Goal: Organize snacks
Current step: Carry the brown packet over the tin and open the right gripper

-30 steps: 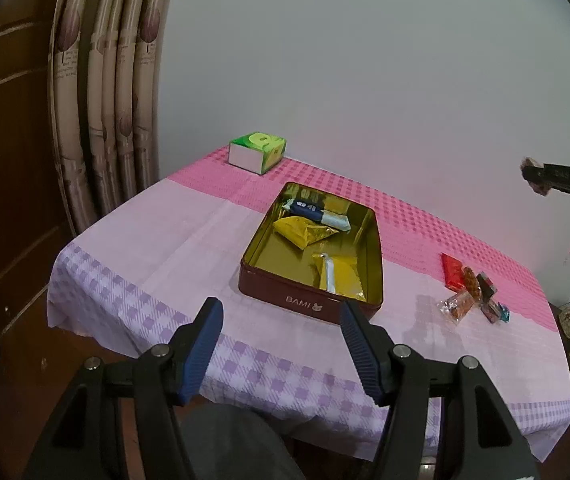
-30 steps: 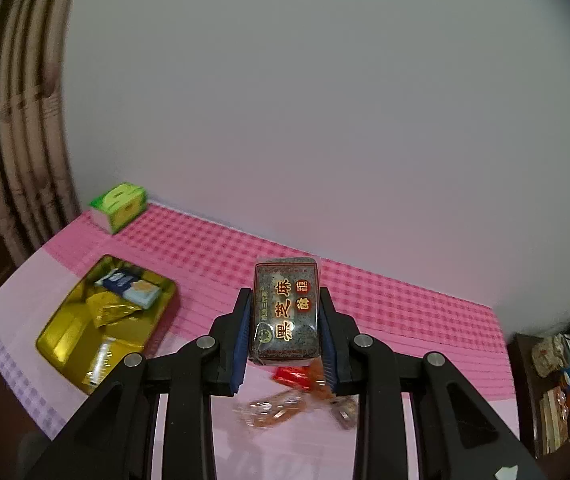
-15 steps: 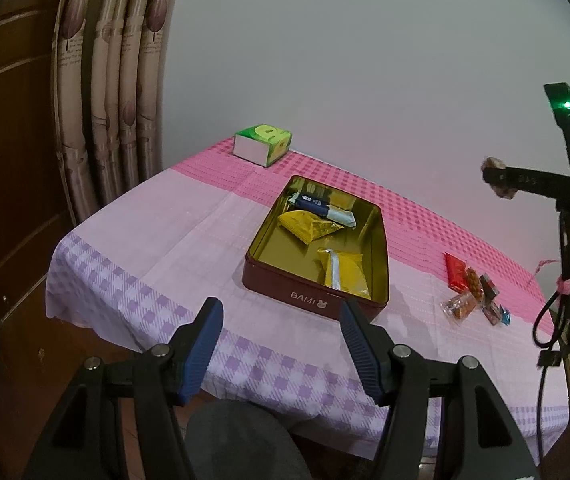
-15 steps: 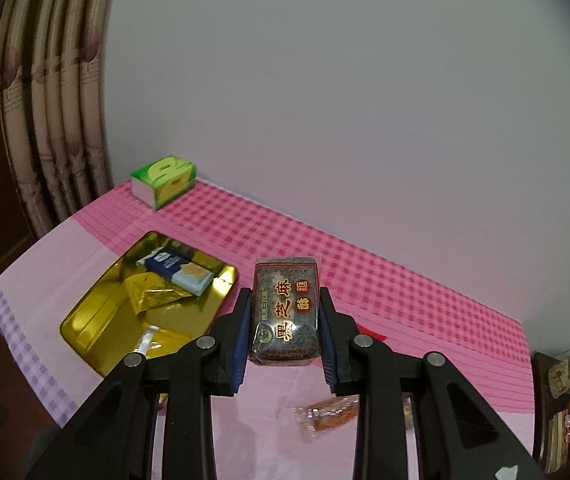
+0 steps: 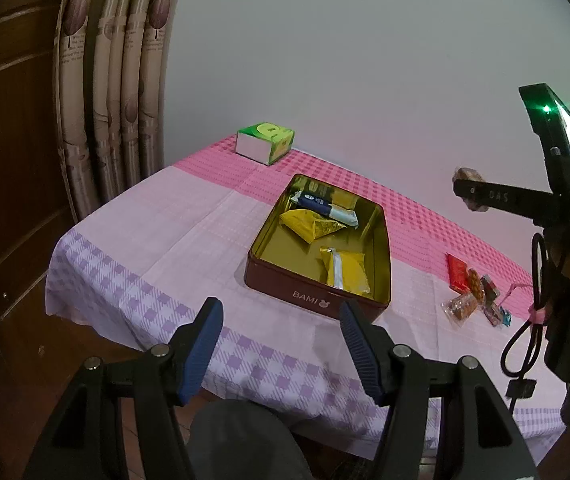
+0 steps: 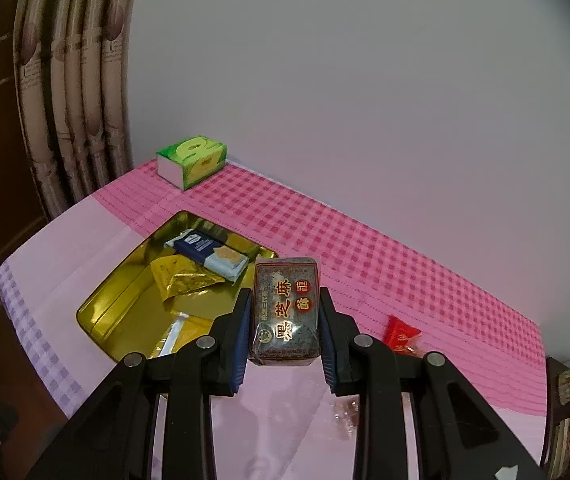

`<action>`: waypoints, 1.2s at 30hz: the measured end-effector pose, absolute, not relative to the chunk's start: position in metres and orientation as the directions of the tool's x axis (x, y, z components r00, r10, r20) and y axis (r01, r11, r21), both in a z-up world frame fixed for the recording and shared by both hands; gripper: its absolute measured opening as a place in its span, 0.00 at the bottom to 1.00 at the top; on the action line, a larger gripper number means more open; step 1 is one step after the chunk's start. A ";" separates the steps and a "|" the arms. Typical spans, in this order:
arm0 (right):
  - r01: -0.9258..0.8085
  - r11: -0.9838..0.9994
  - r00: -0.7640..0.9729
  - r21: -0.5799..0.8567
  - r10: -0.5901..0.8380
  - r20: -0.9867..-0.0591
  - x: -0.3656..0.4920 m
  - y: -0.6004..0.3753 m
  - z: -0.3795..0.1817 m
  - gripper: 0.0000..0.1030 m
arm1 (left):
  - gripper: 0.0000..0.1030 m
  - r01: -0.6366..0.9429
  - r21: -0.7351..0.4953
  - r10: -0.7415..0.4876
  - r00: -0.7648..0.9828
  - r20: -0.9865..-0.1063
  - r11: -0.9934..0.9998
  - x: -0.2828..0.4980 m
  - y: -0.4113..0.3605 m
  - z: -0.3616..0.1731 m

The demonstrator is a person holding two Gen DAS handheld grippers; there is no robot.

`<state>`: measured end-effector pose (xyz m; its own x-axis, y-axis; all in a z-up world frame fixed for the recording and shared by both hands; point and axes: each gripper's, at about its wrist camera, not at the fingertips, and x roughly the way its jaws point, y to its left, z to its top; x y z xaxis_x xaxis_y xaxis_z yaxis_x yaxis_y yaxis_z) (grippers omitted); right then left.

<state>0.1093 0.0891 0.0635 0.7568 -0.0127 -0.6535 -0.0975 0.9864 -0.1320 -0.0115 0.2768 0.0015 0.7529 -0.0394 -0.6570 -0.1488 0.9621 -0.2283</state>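
My right gripper point(image 6: 285, 332) is shut on a dark sesame snack packet point(image 6: 287, 312) with gold and red characters, held above the table just right of the gold-lined tin point(image 6: 97, 320). The tin point(image 5: 309, 300) holds a blue-and-white bar point(image 5: 325, 206) and two yellow packets point(image 5: 311, 226). My left gripper point(image 5: 281, 344) is open and empty, held off the table's near edge in front of the tin. The right gripper point(image 5: 471, 194) also shows in the left wrist view, high at the right. Loose snacks point(image 5: 473, 292) lie right of the tin.
A green tissue box point(image 6: 191, 160) stands at the far left corner of the pink checked tablecloth point(image 5: 165, 240). Curtains point(image 5: 113, 92) and a wooden door stand left of the table. A white wall runs behind it. A red candy point(image 6: 401, 334) lies right of my right gripper.
My right gripper has carried the sesame packet leftward, closer to the tin. My left gripper has stayed open, with its view shifted slightly.
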 end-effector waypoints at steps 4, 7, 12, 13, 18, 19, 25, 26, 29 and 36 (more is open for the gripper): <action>-0.115 0.984 0.748 -0.136 -0.005 -0.664 0.110 0.097 0.056 0.27 | 0.60 -0.151 -0.232 -0.039 0.755 -0.654 0.961 -0.011 0.277 0.002; -0.121 0.984 0.741 -0.130 0.003 -0.671 0.111 0.102 0.050 0.27 | 0.60 -0.154 -0.232 -0.039 0.752 -0.659 0.960 -0.011 0.277 0.001; -0.140 0.982 0.728 -0.126 0.016 -0.685 0.111 0.113 0.039 0.27 | 0.60 -0.155 -0.233 -0.039 0.751 -0.659 0.960 -0.011 0.278 0.001; -0.144 0.982 0.726 -0.125 0.019 -0.687 0.111 0.115 0.038 0.27 | 0.60 -0.156 -0.233 -0.039 0.749 -0.661 0.960 -0.011 0.278 0.001; -0.156 0.980 0.719 -0.123 0.028 -0.694 0.113 0.122 0.031 0.27 | 0.60 -0.158 -0.238 -0.041 0.749 -0.661 0.958 -0.011 0.279 0.001; -0.157 0.980 0.718 -0.123 0.028 -0.695 0.113 0.122 0.030 0.27 | 0.60 -0.160 -0.238 -0.041 0.746 -0.665 0.958 -0.011 0.279 0.001; -0.169 0.978 0.710 -0.120 0.036 -0.703 0.115 0.129 0.024 0.27 | 0.60 -0.164 -0.241 -0.042 0.742 -0.669 0.957 -0.010 0.280 0.001; -0.171 0.978 0.708 -0.120 0.037 -0.705 0.116 0.130 0.023 0.27 | 0.60 -0.165 -0.242 -0.042 0.742 -0.670 0.956 -0.010 0.280 0.001; -0.177 0.977 0.703 -0.115 0.044 -0.710 0.116 0.132 0.020 0.27 | 0.60 -0.166 -0.244 -0.042 0.743 -0.668 0.955 -0.010 0.281 0.001; -0.215 0.971 0.688 -0.105 0.074 -0.722 0.118 0.145 0.010 0.27 | 0.60 -0.168 -0.249 -0.046 0.738 -0.673 0.954 -0.009 0.281 0.001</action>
<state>0.1178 0.1448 0.0104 0.6882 0.0745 -0.7217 -0.2147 0.9711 -0.1045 -0.0086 0.2808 0.0006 0.7379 -0.0457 -0.6734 -0.1678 0.9540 -0.2486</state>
